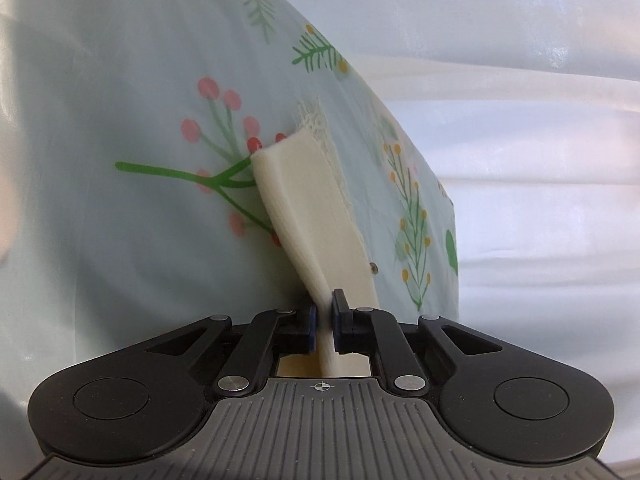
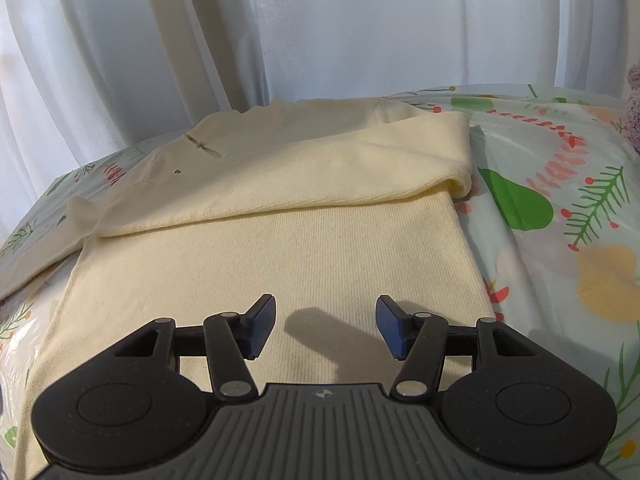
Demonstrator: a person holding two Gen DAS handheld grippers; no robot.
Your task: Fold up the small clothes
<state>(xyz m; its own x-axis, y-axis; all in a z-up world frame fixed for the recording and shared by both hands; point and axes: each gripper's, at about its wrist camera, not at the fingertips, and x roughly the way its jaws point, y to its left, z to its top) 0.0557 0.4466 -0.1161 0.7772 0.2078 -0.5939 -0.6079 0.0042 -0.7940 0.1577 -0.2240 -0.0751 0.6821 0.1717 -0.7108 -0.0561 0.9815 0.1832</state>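
White curtains [image 2: 328, 28] hang behind a counter [image 2: 560, 208] covered in a pale cloth printed with green sprigs and red berries. On it lies a cream sweater [image 2: 280, 264], spread flat, its right sleeve [image 2: 304, 176] folded across the chest. The right gripper [image 2: 326, 328] hovers just over the sweater's lower body, jaws released and apart with nothing between them, their shadow falling on the knit. In the left wrist view, the left gripper [image 1: 325, 316] has its jaws clenched on a cream strip of the sweater [image 1: 308, 216], which rises from the jaws across the printed cloth [image 1: 120, 160].
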